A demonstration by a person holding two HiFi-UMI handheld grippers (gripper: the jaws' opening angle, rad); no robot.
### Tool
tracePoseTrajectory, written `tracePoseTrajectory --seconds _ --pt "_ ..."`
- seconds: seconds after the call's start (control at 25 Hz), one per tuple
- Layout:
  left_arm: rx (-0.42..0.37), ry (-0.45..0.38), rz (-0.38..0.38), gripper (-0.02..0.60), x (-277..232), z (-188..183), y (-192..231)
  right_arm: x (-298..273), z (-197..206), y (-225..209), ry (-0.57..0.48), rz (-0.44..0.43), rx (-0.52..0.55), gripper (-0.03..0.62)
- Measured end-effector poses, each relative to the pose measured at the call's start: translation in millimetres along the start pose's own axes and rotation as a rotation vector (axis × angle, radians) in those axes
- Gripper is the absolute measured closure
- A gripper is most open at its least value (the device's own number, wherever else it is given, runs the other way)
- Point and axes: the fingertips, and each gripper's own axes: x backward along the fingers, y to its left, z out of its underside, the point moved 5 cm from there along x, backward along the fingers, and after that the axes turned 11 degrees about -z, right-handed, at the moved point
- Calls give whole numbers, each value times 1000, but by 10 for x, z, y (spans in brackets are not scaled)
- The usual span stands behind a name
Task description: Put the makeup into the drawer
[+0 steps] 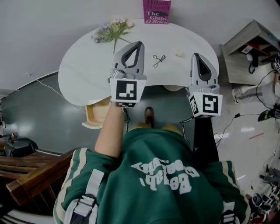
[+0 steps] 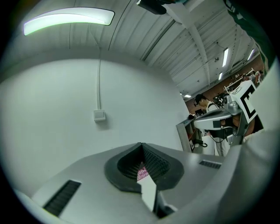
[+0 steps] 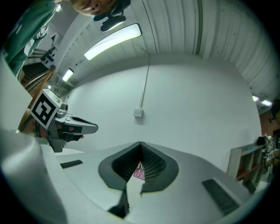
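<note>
The white, kidney-shaped worktop (image 1: 87, 70) curves away from the person, its far edge set against a pale wall and its near edge scooped inward. Both claws are held level over that near edge. The left claw (image 1: 139, 43) has its jaws pressed together with nothing between them, and the right claw (image 1: 195, 55) likewise has its jaws together and carries nothing. The two are well apart, with bare worktop between them.

One black eyelash curler (image 1: 159, 60) lies in that gap, just beyond the left claw's tip and touching neither claw. One small pale lump (image 1: 179, 53), too small to name, lies near it, towards the right claw. One spray of flowers (image 1: 113, 30) lies at the far left. One pink book (image 1: 156, 11) stands upright at the far edge.

One wooden drawer (image 1: 97, 114) stands pulled out below the worktop's near edge, left of the person's left arm, and what shows of its inside is bare.

The left half of the worktop is open. To the right a grey shelf unit (image 1: 245, 52) stands near the worktop's end, with cables on the floor beside it. Dark wooden slats (image 1: 30, 175) lie at the lower left.
</note>
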Motion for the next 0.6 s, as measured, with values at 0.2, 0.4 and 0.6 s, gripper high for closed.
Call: tracePoseTrajectory --seconds 0.2,0.4,0.6 --pt "24 -3 36 566 -210 118 100 -230 63 -19 19 7 8 585" --pt "42 4 55 566 -329 192 160 -367 72 -30 23 9 14 585" --pt "44 14 59 566 -437 255 176 -461 74 -68 36 6 22 585"
